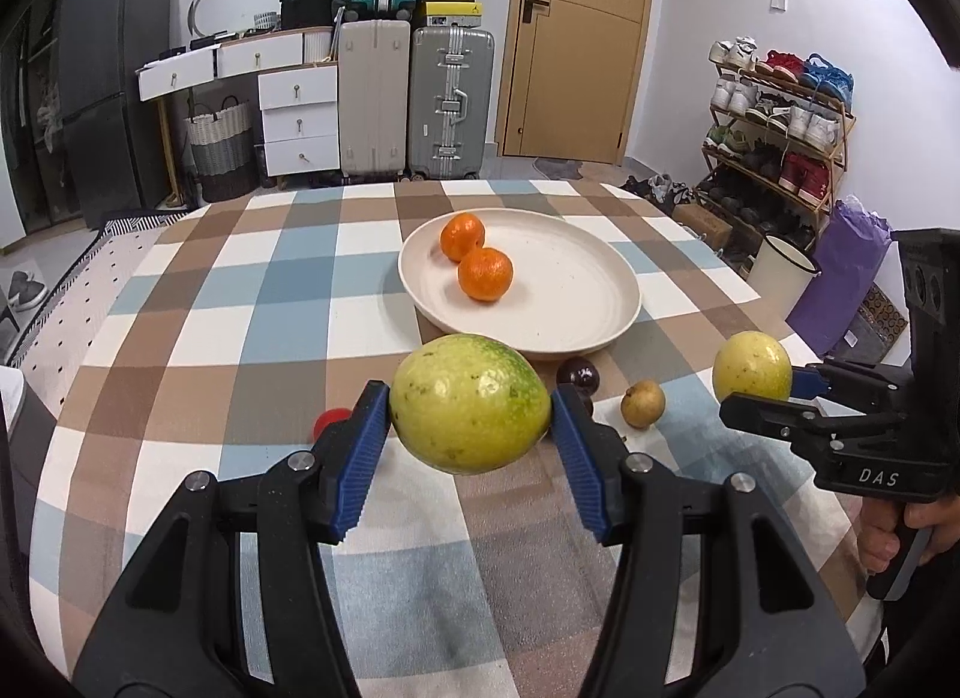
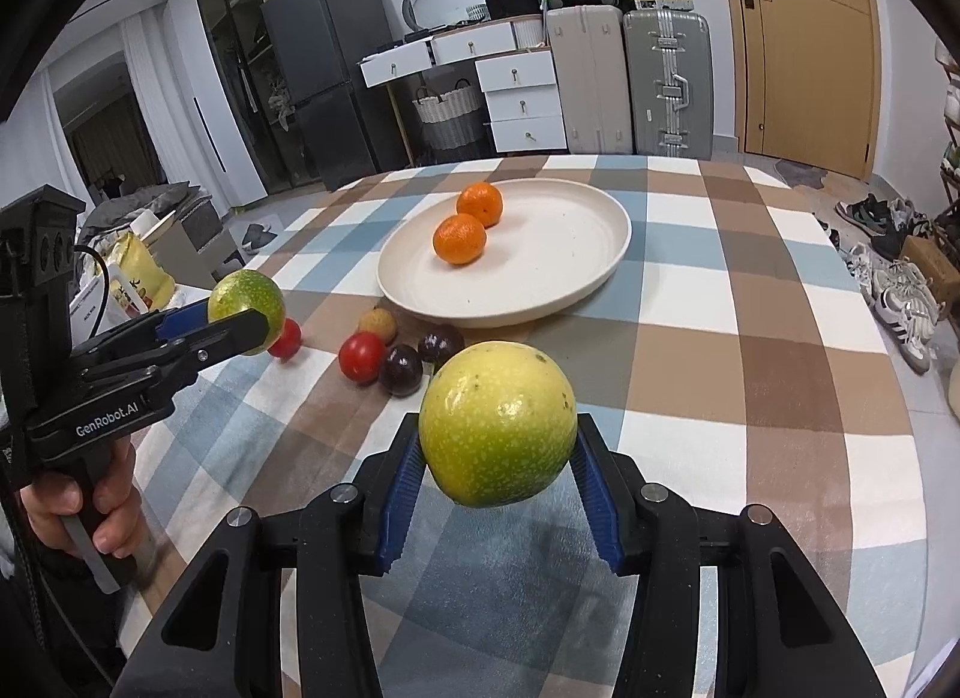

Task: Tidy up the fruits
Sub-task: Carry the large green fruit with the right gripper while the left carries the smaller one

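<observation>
My left gripper [image 1: 471, 405] is shut on a large yellow-green fruit [image 1: 470, 403] and holds it above the checked tablecloth. The same gripper [image 2: 240, 317] and its green fruit [image 2: 247, 302] show at the left of the right wrist view. My right gripper [image 2: 498, 428] is shut on a rounder yellow-green fruit [image 2: 498, 422], also off the table. It appears at the right of the left wrist view [image 1: 765, 392] with its yellow fruit [image 1: 752, 365]. Beyond both stands a cream plate [image 1: 564, 332] [image 2: 510, 314] holding two oranges [image 1: 485, 273] [image 2: 459, 238].
Several small fruits lie on the cloth in front of the plate: two red ones [image 2: 361, 357], two dark purple ones [image 2: 401, 369] and a tan one [image 2: 378, 325]. A person's hand [image 2: 108, 494] grips the left handle. Suitcases, drawers and a shoe rack [image 1: 780, 134] stand past the table.
</observation>
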